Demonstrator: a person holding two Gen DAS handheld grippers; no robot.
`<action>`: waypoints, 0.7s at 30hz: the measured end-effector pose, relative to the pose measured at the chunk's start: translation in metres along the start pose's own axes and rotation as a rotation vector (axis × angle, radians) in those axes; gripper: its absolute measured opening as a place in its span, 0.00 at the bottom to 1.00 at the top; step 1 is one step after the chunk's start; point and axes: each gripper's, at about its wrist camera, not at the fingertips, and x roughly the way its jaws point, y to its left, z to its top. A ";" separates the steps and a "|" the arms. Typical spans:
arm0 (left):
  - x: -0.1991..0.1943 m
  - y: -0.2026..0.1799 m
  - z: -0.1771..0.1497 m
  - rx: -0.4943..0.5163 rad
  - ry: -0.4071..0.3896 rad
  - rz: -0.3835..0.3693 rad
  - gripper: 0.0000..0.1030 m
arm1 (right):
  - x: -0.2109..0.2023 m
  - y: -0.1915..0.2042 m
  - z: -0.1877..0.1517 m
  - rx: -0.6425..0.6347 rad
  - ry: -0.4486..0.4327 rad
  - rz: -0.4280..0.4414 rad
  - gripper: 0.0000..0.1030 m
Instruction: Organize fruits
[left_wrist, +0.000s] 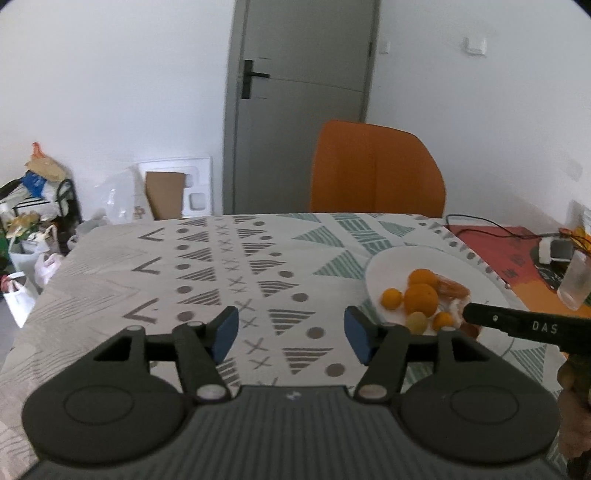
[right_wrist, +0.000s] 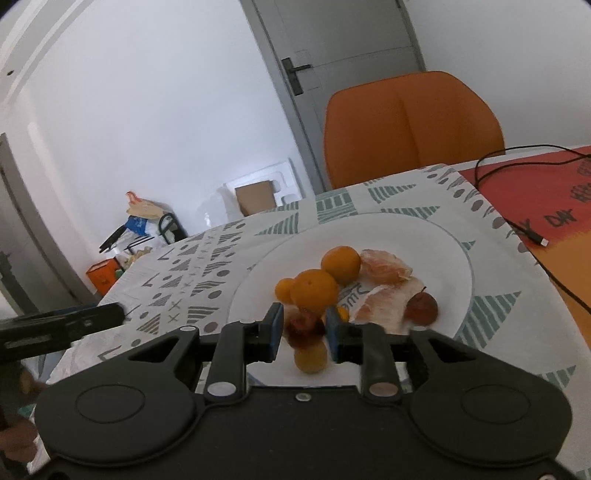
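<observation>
A white plate (right_wrist: 443, 258) holds two oranges (right_wrist: 340, 264), a small orange fruit (right_wrist: 284, 289), pomelo pieces (right_wrist: 384, 271), a small red apple (right_wrist: 421, 308) and a yellow fruit (right_wrist: 311, 357). My right gripper (right_wrist: 304, 328) is shut on a small dark red fruit (right_wrist: 303, 328) just above the plate's near side. My left gripper (left_wrist: 291, 334) is open and empty above the patterned tablecloth (left_wrist: 207, 273), left of the plate (left_wrist: 424, 258). The right gripper's body (left_wrist: 528, 325) shows at the plate's near edge in the left wrist view.
An orange chair (left_wrist: 376, 170) stands behind the table. A red mat (right_wrist: 546, 206) with a black cable (right_wrist: 532, 236) lies right of the plate. A clear cup (left_wrist: 574, 284) stands at the far right. Bags and boxes (left_wrist: 33, 221) sit on the floor at left.
</observation>
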 end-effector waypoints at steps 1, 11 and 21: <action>-0.002 0.003 0.000 -0.008 0.000 0.010 0.63 | -0.001 0.000 0.000 0.004 -0.001 0.005 0.38; -0.031 0.012 -0.002 -0.038 -0.062 0.056 0.75 | -0.028 0.007 0.001 0.000 -0.027 -0.004 0.62; -0.068 0.013 0.002 -0.052 -0.120 0.074 0.86 | -0.071 0.021 -0.006 -0.015 -0.077 -0.004 0.82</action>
